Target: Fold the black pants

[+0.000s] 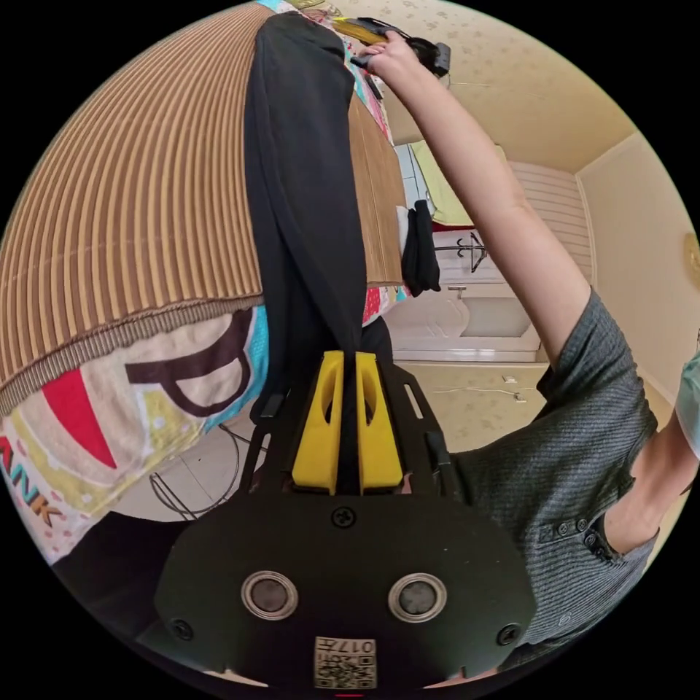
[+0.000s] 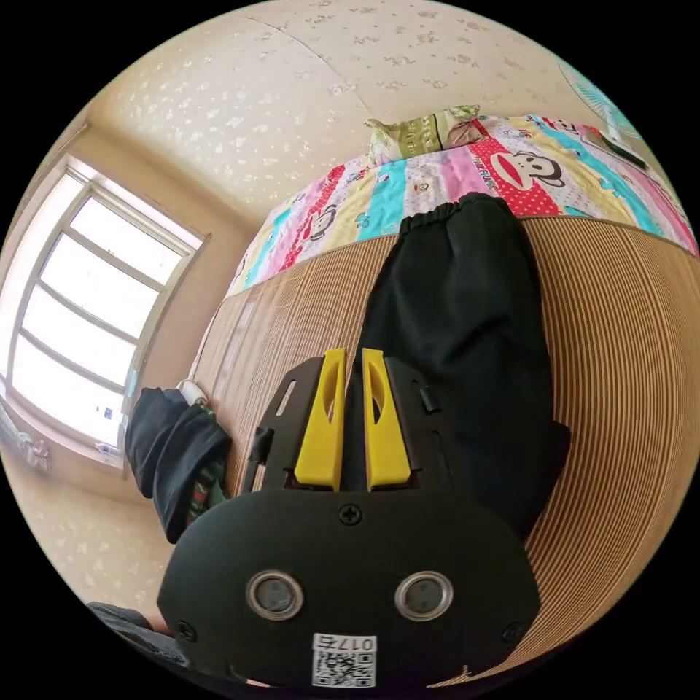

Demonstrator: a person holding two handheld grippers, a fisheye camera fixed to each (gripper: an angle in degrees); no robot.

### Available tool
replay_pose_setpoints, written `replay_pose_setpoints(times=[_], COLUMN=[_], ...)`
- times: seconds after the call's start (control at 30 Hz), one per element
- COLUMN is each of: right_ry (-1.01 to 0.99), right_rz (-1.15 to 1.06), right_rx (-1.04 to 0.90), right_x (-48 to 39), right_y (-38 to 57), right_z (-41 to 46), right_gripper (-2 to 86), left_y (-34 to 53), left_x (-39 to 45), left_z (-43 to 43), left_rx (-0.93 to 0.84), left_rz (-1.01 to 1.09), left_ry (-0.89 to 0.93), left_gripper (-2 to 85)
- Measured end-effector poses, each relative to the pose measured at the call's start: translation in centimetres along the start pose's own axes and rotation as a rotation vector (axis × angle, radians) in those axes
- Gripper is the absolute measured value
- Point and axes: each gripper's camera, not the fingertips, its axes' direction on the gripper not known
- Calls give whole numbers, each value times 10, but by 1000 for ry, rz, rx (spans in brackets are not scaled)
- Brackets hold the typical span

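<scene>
Left gripper view: the left gripper (image 1: 348, 357) is pinching the black pants (image 1: 306, 189) lying along the striped bamboo mat (image 1: 138, 219), while the person's arm (image 1: 481, 197) is stretching far across. Right gripper (image 2: 353, 356) is also clamping black fabric, jaws narrow.

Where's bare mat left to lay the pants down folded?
Bare striped mat lies along one side of the black pants, out to the mat's edge, and a narrower strip runs between the pants and the window-side edge. It's crowded by the dark clothes hanging over that edge.
</scene>
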Motion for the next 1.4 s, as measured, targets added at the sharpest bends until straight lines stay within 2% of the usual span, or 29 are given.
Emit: replay_pose_setpoints(times=[0.17,0.27,0.37,0.43,0.5,0.57,0.63,0.77,0.87,1.0,1.23,1.33,1.4], right_ry=[-73,-7,74,61,-15,-76,-119,-142,-119,-92,34,66,174], right_rz=[-66,-107,-68,-14,30,59,84,136,151,133,24,-11,-8], right_rx=[-12,-38,-67,-77,-62,-79,-97,-193,-237,-221,-135,-179,-195], right_x=[19,34,56,69,81,89,97,107,105,101,70,59,60], right_y=[113,203,280,320,368,398,423,455,465,475,496,500,497], right_z=[-54,-96,-138,-165,-197,-208,-210,-182,-163,-164,-180,-169,-163], right_gripper=[36,41,46,50,57,64,72,86,88,87,74,76,63], left_y=[2,-9,-20,-17,-10,-3,8,27,37,55,54,54,56], left_x=[-11,-3,16,30,22,6,-16,-20,-3,35,35,39,40], left_z=[2,17,34,22,7,7,19,27,30,18,47,55,59], left_rx=[29,-26,-111,-109,-81,-101,-93,22,33,174,93,84,85], left_rz=[-13,17,104,279,284,179,-25,-74,-56,81,19,24,24], left_ry=[18,-34,-81,215,336,190,-134,-70,-163,-211,-325,-376,-390], left_gripper=[62,68,27,16,14,17,29,40,39,8,-3,-4,-4])
